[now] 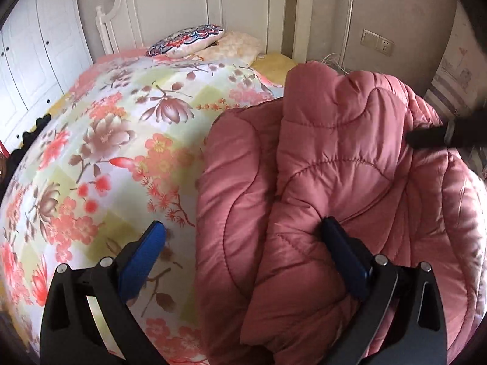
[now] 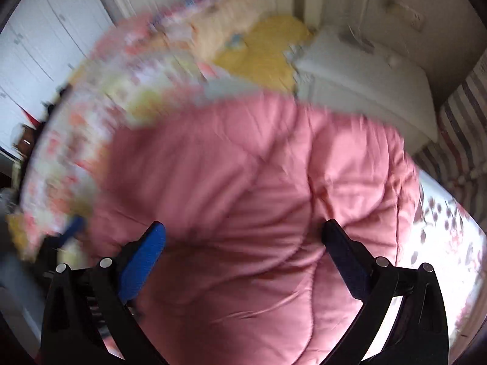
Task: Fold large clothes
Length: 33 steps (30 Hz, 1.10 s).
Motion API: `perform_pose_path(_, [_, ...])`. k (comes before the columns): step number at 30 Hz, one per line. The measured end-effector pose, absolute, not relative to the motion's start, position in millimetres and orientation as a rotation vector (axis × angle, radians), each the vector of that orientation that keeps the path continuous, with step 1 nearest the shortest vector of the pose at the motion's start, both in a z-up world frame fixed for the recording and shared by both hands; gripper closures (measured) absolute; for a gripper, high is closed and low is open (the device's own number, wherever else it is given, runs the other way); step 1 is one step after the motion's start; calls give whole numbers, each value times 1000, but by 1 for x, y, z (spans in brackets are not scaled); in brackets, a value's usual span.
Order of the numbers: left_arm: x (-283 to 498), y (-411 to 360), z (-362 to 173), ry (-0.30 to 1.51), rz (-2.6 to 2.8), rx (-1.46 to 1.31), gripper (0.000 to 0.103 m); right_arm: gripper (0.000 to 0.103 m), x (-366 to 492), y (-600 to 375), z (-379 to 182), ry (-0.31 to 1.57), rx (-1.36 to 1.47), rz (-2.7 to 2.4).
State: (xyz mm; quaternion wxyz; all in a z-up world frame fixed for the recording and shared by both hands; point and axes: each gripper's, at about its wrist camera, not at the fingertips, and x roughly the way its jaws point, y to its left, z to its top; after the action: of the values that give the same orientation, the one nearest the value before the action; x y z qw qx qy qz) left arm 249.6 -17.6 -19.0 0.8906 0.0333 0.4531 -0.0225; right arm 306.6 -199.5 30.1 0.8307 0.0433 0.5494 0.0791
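Pink quilted coat point(image 1: 350, 182) bunched, puffy (part. folded).

Jacket point(image 1: 334, 167) on bedspread point(image 1: 121, 152), right side

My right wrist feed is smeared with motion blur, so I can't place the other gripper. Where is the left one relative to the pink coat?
Observer: The left gripper is open at the pink quilted coat's left edge, one finger over the floral quilt.
Operator: Is the coat flat?
Observer: No, it lies bunched in thick folds.
Operator: Anything at the headboard?
Observer: A patterned cushion rests there, clear of the coat.
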Motion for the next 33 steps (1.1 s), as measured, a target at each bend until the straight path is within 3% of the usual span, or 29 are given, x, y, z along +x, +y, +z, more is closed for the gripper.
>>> perform_pose_path(6, [248, -19, -20, 929, 6, 68, 2, 4, 340, -187, -24, 1253, 52, 92])
perform_pose_path(13, [241, -18, -16, 911, 1, 62, 2, 4, 343, -175, 20, 1230, 99, 119])
perform_pose_path(18, [243, -15, -16, 902, 40, 54, 2, 4, 372, -151, -28, 1277, 25, 36])
perform_pose_path(22, [245, -14, -16, 919, 8, 42, 2, 4, 374, -148, -11, 1276, -5, 46])
perform_pose_path(28, [245, -10, -17, 920, -1, 27, 2, 4, 281, -189, 41, 1176, 89, 22])
perform_pose_path(33, [246, -13, -17, 918, 5, 47, 2, 4, 207, -214, 21, 1170, 105, -44])
